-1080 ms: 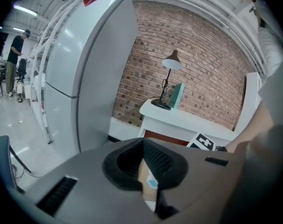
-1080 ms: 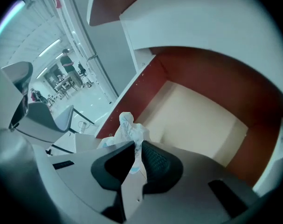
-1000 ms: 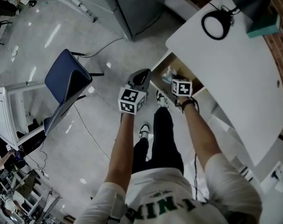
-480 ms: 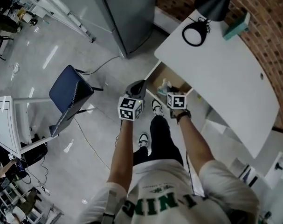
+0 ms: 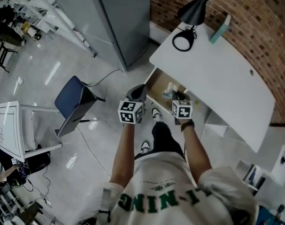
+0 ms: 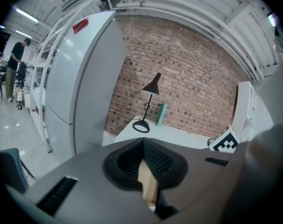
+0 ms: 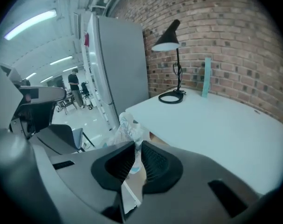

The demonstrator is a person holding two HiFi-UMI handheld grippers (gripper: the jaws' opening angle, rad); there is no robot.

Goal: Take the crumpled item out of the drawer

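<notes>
Right of centre in the head view, the right gripper clamps a crumpled translucent plastic item in front of the open wooden drawer beneath the white curved desk. Just left, the left gripper has its jaws together, holding nothing.

Desk: standing along the brick wall.
Lamp: sitting on the desk's far left corner.
Drawer: hanging open under the desk's left end.
Crumpled item: riding between the right gripper's jaws, over the drawer.
Left gripper: hovering just left of the drawer.
Chair: standing well left of the desk.
</notes>
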